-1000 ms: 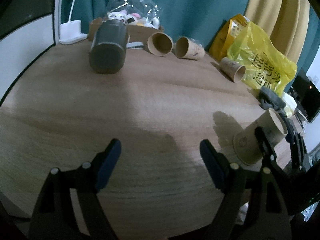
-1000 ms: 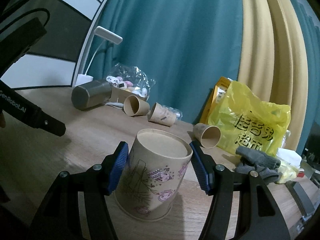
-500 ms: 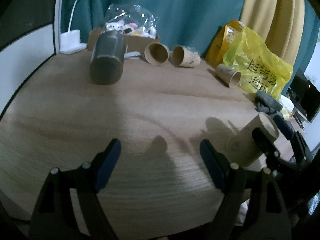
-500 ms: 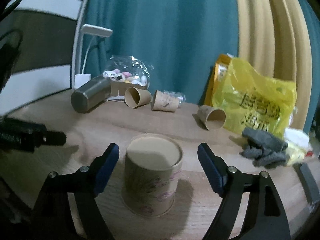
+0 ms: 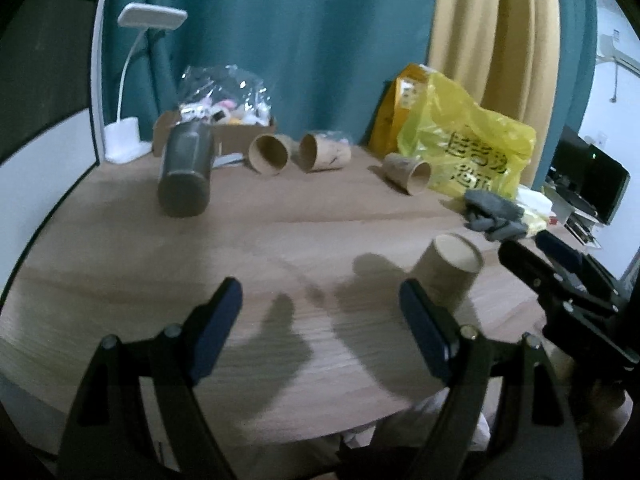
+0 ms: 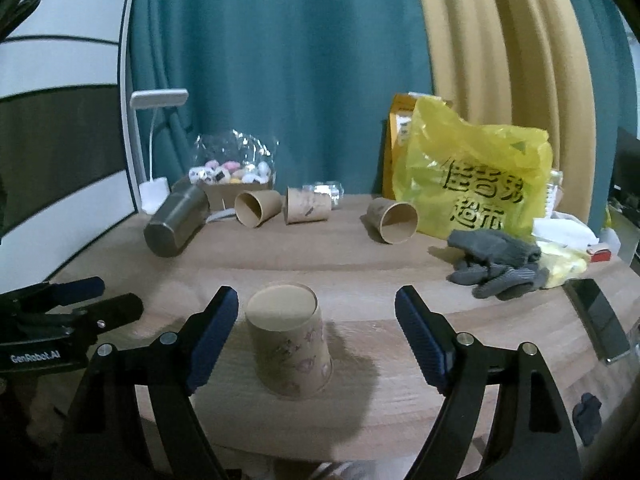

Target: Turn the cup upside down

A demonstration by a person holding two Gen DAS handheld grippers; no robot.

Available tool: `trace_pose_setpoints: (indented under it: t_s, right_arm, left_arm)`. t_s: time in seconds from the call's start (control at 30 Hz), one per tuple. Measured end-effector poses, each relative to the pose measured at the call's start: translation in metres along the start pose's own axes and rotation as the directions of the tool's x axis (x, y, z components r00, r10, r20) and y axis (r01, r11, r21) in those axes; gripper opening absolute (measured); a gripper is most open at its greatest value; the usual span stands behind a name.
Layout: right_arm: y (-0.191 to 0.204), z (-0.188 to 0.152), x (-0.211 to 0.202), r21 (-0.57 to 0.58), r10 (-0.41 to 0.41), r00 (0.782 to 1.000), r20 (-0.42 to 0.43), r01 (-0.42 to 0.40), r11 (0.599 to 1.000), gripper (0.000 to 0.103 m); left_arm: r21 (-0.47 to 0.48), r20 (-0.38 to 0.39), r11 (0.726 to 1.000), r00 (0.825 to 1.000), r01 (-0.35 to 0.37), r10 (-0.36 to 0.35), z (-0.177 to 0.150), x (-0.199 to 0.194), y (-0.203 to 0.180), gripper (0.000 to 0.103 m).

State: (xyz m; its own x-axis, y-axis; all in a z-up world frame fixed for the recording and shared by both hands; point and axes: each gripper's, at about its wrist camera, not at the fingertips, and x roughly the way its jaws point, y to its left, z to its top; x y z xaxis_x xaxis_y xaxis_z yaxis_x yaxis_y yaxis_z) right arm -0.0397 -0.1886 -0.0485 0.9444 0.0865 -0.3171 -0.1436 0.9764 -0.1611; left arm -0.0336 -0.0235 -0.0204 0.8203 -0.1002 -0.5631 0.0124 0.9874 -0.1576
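A printed brown paper cup (image 6: 290,340) stands upside down near the front edge of the wooden table (image 6: 360,264), its closed base up. It also shows in the left wrist view (image 5: 446,276). My right gripper (image 6: 316,332) is open and empty, its jaws wide on either side of the cup without touching it. My left gripper (image 5: 320,328) is open and empty over the table's front edge, left of the cup. The right gripper shows at the right of the left wrist view (image 5: 560,276).
Three more paper cups (image 6: 256,208) (image 6: 306,205) (image 6: 394,220) lie on their sides at the back. A grey metal tumbler (image 6: 176,220) lies at back left. A yellow plastic bag (image 6: 472,176), grey gloves (image 6: 496,262), a snack box (image 6: 232,180) and a phone (image 6: 596,320) are around.
My right gripper let go of the cup, opened wide and drew back. The cup now stands free, base up. My left gripper pulled back and tilted up slightly.
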Motion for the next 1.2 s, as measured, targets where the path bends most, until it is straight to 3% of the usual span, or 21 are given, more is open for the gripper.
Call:
trace_pose_setpoints:
  t_s: [0.47,1.2]
  right_arm:
    - [-0.006,0.014,-0.029,0.018,0.007,1.0,0.027,-0.008,1.0,0.083]
    - [-0.001,0.016,-0.029,0.02,0.017,1.0,0.015,-0.017,1.0,0.083]
  left_arm:
    - [0.006,0.08,1.0,0.997,-0.013,0.012,0.007,-0.041,-0.01,0.082]
    - [0.003,0.098,1.0,0.995,-0.023,0.022,0.01,-0.049,-0.009,0.082]
